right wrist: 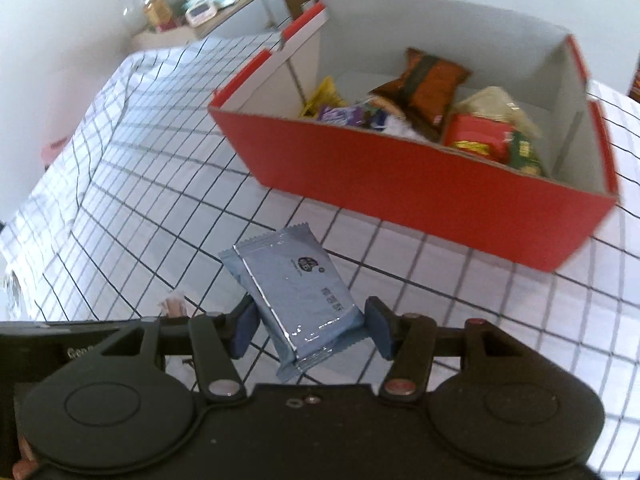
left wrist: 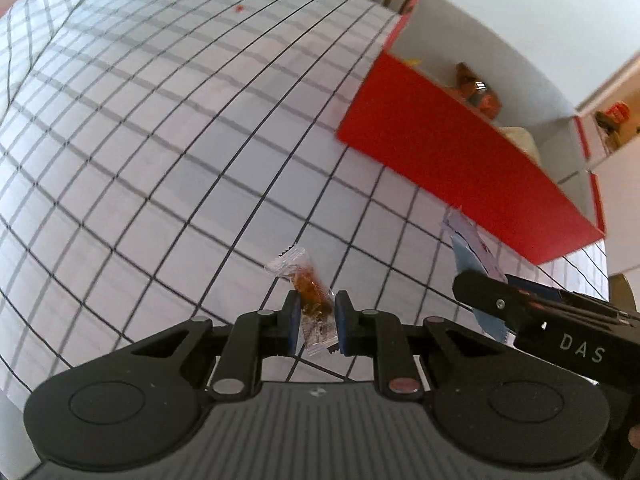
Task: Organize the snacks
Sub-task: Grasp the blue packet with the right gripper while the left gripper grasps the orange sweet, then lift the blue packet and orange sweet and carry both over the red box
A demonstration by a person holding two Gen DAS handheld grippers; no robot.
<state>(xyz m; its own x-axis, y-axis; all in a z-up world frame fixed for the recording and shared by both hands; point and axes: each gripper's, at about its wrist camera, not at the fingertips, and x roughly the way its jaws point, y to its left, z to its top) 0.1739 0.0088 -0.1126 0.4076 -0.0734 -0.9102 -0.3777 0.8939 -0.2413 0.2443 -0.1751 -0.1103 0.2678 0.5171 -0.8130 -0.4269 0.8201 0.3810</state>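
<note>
Nearest, the left gripper (left wrist: pixel 316 320) is clamped tight on a small clear-wrapped brown sweet (left wrist: pixel 310 300), pinching it across the middle, with crimped ends sticking out above and below the pads. The wrapper is slick and thin, so I judge it could twist or slide out if the hand swings quickly. The right gripper (right wrist: pixel 310 330) has its jaws partly closed around a pale blue snack packet (right wrist: pixel 294 292), held by its lower half with the upper end leaning out over the checked tablecloth (right wrist: pixel 132 184). The packet is glossy, and most of it overhangs the pads; it could pivot or drop short, and its free end might catch the near wall on the way in.

Farther off stands the red cardboard box (right wrist: pixel 400 184), open-topped with white inner walls, toward the far edge of the table. It holds several snacks already: an orange-brown bag (right wrist: pixel 426 80) propped at the back, a yellow wrapper (right wrist: pixel 326 94) and a purple wrapper (right wrist: pixel 340 114) to the left, a red pack (right wrist: pixel 478 134) and a green pack (right wrist: pixel 524 152) on the right. Whether a divider separates them I cannot tell.
</note>
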